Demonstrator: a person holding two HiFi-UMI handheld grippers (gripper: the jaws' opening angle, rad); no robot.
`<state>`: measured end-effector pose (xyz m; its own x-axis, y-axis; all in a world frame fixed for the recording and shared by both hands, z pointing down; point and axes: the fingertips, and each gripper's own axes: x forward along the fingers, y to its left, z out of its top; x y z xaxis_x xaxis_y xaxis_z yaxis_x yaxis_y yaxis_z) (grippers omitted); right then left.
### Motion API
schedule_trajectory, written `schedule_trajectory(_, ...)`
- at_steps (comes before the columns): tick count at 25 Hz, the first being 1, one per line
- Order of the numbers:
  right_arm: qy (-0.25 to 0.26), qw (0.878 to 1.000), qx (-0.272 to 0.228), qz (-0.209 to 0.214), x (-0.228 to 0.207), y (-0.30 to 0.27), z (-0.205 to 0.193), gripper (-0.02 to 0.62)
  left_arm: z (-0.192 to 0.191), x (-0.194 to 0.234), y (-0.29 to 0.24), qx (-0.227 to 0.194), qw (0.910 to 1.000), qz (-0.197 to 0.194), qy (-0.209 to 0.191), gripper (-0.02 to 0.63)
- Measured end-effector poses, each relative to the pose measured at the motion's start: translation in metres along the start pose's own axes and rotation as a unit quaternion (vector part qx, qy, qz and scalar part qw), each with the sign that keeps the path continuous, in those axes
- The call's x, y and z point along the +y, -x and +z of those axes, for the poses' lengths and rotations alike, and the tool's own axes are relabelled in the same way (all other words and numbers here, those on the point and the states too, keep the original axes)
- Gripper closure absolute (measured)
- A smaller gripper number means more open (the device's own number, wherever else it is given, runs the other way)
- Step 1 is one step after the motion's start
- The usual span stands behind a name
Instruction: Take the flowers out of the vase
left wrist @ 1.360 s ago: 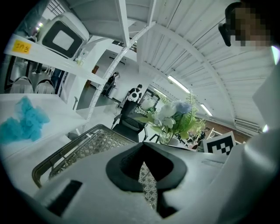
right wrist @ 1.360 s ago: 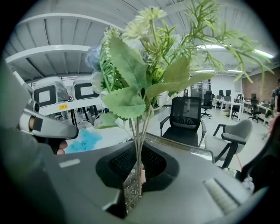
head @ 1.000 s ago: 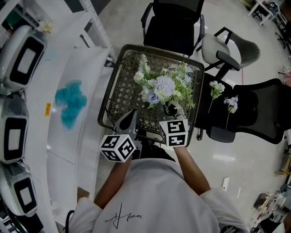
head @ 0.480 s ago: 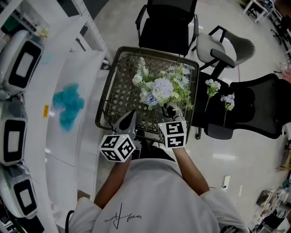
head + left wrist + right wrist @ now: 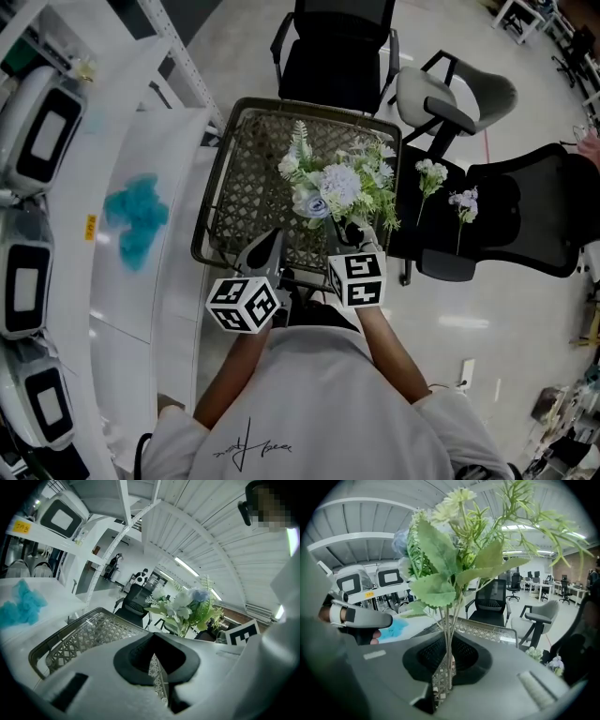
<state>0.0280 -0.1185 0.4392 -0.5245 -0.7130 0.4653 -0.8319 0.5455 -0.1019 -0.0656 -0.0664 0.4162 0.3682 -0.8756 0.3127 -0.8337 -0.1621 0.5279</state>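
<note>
Progress, judged: early to midway. The main bunch [image 5: 339, 185] stands at the centre of the mesh table [image 5: 246, 178], leaves and pale blooms spreading toward 12 o'clock. Two single stems [image 5: 427, 173] lie out of it on the seat of the black chair [image 5: 525, 211] at 3 o'clock, so most of the flowers are left to remove.

Right tongs [image 5: 354, 234]: at 6 o'clock of the bunch, clamped on a few thin green stems, which run straight down between the jaws in the right gripper view.

Left tongs [image 5: 267, 246]: at 7 o'clock, closed to a slit with nothing in them; only mesh shows through.

Vase: cannot be made out. The stem bases are hidden behind the right tongs.

Surface: dark wire lattice top with a raised rim.

Room: white bench [image 5: 141, 281] at 9 o'clock carrying a teal tuft [image 5: 136, 216] and white machines; grey chair [image 5: 455, 94] at 1 o'clock; pale glossy floor.
</note>
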Motion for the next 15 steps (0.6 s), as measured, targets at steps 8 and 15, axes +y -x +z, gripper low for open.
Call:
schedule_trajectory(8,-0.007,1.0,0.003,0.001,-0.001,0.017,-0.008,0.563,-0.01,-0.005,0.002,0.006,0.9998,0.007,-0.019,0.607)
schedule_trajectory(15,-0.009,1.0,0.008,0.004,-0.003,0.028,-0.018,0.563,-0.022,-0.01,0.002,0.017,0.9996,0.007,-0.022,0.607)
